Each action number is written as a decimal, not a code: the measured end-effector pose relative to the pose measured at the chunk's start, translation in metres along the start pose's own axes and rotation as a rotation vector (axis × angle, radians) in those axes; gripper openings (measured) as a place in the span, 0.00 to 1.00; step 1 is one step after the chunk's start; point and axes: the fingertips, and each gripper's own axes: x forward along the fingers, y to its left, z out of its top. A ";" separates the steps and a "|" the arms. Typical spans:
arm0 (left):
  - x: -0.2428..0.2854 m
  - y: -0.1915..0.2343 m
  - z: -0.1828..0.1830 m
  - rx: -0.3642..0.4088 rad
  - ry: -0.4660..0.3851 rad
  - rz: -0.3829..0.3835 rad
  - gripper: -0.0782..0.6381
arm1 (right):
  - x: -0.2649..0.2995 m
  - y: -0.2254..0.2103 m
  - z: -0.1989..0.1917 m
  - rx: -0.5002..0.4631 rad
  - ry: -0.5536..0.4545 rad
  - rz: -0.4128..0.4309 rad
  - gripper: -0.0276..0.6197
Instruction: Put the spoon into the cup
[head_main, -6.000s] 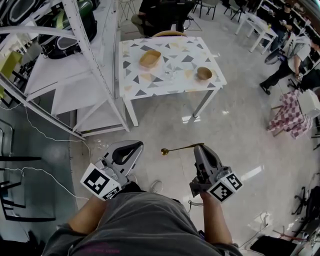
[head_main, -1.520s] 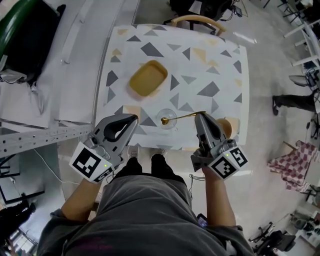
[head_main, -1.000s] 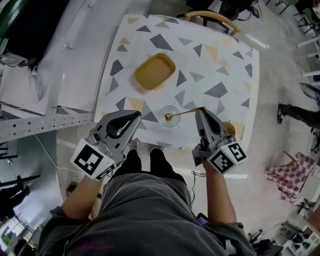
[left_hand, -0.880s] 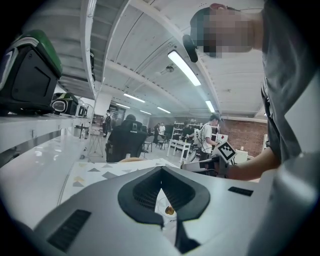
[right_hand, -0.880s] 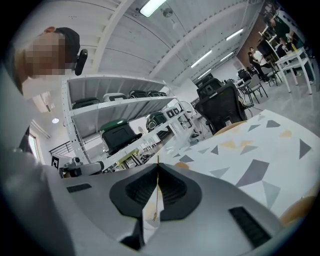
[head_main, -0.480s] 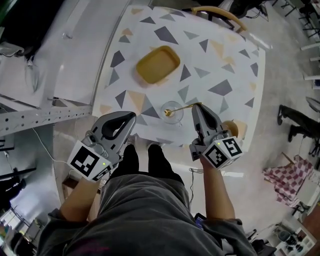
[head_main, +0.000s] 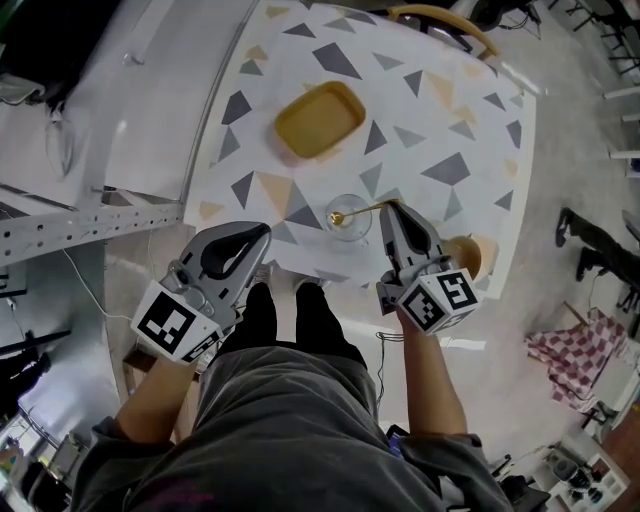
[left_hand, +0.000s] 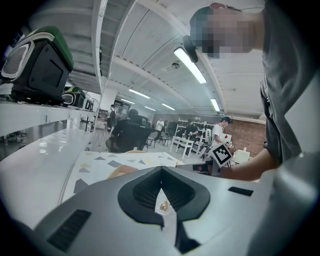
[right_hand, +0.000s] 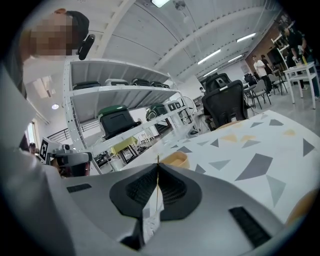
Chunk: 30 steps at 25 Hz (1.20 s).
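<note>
Though the spoon is poised at the glass cup, it is not yet let go.
Head view: the right gripper carries the handle, bowl end over the cup's mouth near the surface edge; the left gripper waits alongside. Left gripper view: jaws pressed together on nothing. Right gripper view: jaws clenched on the thin handle. Releasing at a slant could tip the light glass or drop the spoon off the edge.
</note>
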 end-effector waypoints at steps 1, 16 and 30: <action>-0.001 0.000 -0.001 -0.003 0.001 0.001 0.13 | 0.000 0.000 -0.002 0.001 0.000 -0.002 0.08; -0.002 0.002 -0.002 0.000 0.010 -0.008 0.13 | 0.004 -0.002 -0.011 0.000 -0.005 -0.021 0.08; -0.004 -0.004 0.003 0.016 0.009 -0.029 0.13 | -0.001 -0.002 -0.017 -0.003 0.010 -0.052 0.08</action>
